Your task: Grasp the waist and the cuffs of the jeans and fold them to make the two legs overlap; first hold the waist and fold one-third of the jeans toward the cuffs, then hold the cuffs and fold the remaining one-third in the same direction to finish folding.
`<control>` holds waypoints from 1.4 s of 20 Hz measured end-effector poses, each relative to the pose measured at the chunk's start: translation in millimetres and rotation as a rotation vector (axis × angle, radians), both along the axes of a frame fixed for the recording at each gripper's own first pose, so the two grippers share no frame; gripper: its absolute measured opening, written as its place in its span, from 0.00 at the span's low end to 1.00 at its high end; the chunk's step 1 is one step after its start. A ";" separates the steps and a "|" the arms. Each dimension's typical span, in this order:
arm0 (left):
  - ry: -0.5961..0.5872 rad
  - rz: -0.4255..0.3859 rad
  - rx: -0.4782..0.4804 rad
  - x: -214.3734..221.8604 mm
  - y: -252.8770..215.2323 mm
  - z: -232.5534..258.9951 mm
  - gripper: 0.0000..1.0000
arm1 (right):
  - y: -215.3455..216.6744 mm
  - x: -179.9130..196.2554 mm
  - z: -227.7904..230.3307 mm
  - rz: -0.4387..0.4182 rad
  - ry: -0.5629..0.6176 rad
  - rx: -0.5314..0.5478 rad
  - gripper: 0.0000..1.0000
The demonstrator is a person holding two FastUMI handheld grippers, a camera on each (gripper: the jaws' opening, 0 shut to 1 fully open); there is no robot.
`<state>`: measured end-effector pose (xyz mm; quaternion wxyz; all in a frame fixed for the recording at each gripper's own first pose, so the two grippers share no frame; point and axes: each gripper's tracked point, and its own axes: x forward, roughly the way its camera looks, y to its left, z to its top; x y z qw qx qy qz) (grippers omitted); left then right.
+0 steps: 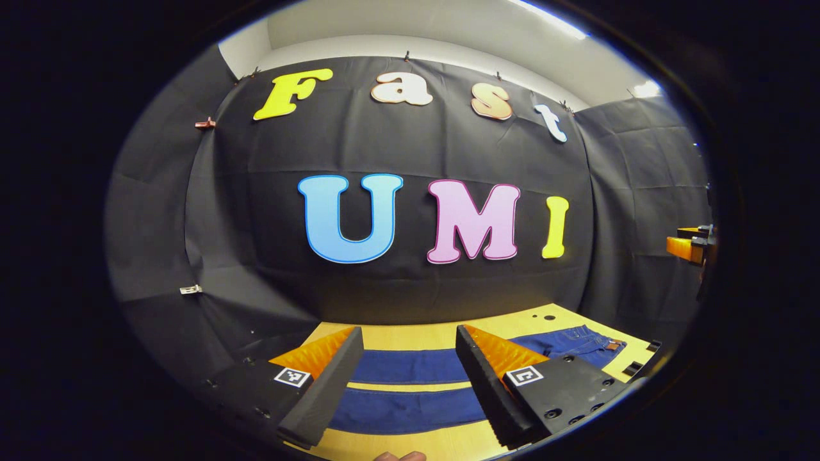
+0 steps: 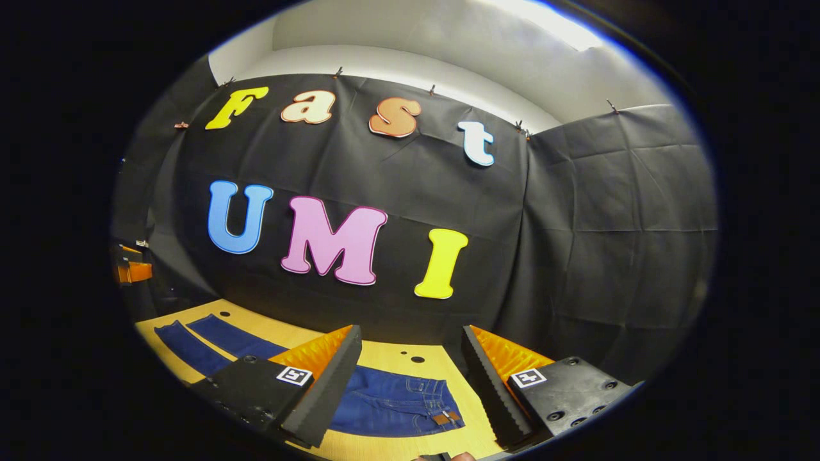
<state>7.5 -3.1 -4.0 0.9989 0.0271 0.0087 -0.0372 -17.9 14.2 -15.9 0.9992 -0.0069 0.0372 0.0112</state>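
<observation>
Dark blue jeans (image 1: 410,384) lie flat on a light wooden table (image 1: 410,335), the two legs spread side by side with a strip of table between them. Their waist (image 1: 586,339) is at the right in the left gripper view. My left gripper (image 1: 410,378) hangs open above the legs, touching nothing. In the right gripper view the jeans (image 2: 391,400) show their waist with a brown patch (image 2: 442,418) near the front, and the legs (image 2: 211,342) run off to the left. My right gripper (image 2: 410,378) is open above the waist, holding nothing.
Small dark holes (image 2: 410,359) dot the table (image 2: 391,355) behind the jeans. The black cloth wall stands close behind the table. The other gripper (image 1: 692,246) shows at the right edge of the left gripper view, and the other gripper (image 2: 131,269) at the left edge of the right gripper view.
</observation>
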 end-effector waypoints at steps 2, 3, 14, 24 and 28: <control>0.063 0.038 0.040 -0.3 27.6 -25.6 0.95 | 1.6 1.1 -8.4 0.019 0.030 -0.065 0.96; 0.099 0.047 0.046 -7.0 39.6 -40.1 0.96 | 0.3 1.4 -9.5 0.019 0.027 -0.114 0.94; 0.417 -0.227 0.627 8.8 107.8 -220.9 0.97 | 21.2 -4.1 -125.8 0.127 0.283 -0.313 0.96; 0.603 -0.589 1.164 48.3 143.7 -322.6 0.96 | 52.2 23.1 -271.8 0.533 0.425 -0.701 0.97; 0.568 -0.719 1.312 63.5 139.8 -338.7 0.93 | 63.0 14.4 -309.0 0.739 0.441 -0.832 0.98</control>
